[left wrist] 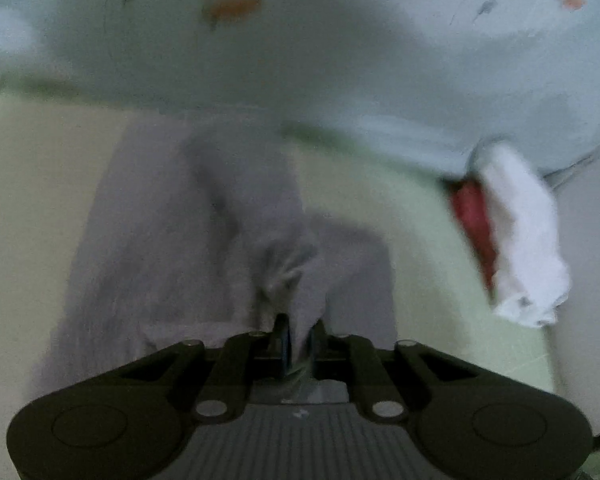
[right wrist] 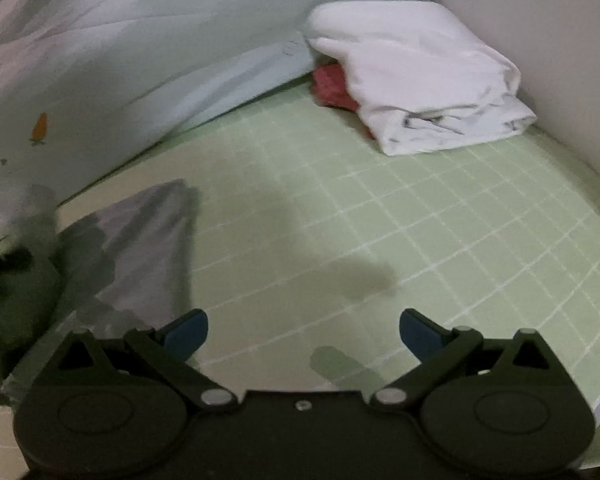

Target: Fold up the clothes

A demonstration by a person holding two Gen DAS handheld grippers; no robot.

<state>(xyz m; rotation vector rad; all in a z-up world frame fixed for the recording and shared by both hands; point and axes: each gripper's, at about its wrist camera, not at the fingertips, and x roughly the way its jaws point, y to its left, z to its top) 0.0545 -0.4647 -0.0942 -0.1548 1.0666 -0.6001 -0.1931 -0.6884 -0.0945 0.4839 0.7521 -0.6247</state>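
A pale green gridded mat covers the work surface, with a light blue sheet banked along its far edge. Nearest, the left gripper is pinched tight on a bunched edge of the grey garment, whose long axis runs from the jaws toward 12 o'clock. The right gripper hangs above bare mat, fingers spread wide and holding nothing; the grey garment lies at its 10 o'clock, so it probably has to swing left. Farther, at 1 o'clock, a folded white cloth rests on something red.
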